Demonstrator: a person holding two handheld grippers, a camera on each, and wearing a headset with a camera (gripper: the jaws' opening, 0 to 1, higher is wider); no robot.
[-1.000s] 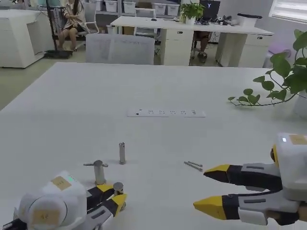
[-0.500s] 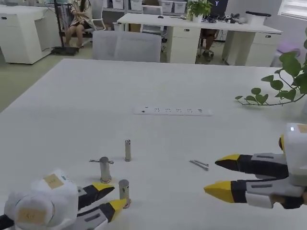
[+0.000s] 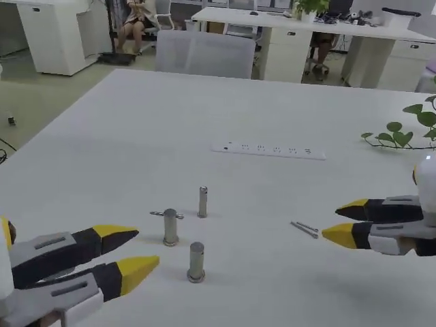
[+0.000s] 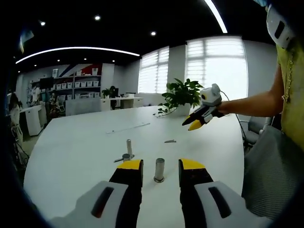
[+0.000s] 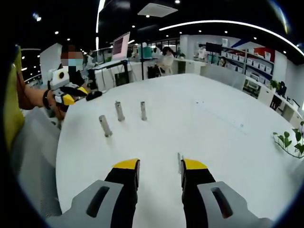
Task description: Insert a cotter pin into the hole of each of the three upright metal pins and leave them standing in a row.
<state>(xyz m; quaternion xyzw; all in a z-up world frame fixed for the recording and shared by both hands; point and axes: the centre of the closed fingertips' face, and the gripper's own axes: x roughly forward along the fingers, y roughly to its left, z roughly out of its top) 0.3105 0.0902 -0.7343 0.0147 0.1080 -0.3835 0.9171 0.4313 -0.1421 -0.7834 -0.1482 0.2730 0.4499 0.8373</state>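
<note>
Three upright metal pins stand close together on the white table (image 3: pixel 88 157). The far pin (image 3: pixel 202 201) is bare. The middle pin (image 3: pixel 170 227) has a cotter pin through its top. The near pin (image 3: pixel 196 261) is bare and stands free. My left gripper (image 3: pixel 139 251) is open, a short way left of the near pin (image 4: pixel 159 170), which shows just beyond its jaws. My right gripper (image 3: pixel 338 223) is open, just right of two loose cotter pins (image 3: pixel 304 229). One of the cotter pins (image 5: pixel 179 159) lies by the right gripper's (image 5: pixel 160 166) jaws.
A white power strip (image 3: pixel 268 150) lies farther back on the table. Trailing plant leaves (image 3: pixel 402 133) reach in at the right edge. A grey chair (image 3: pixel 204 54) stands at the far side, with desks and a seated person (image 3: pixel 136 17) beyond.
My left gripper has opened, let go of the near pin and drawn back to the left; the pin stays upright. The right gripper has barely moved. The head view has shifted.
</note>
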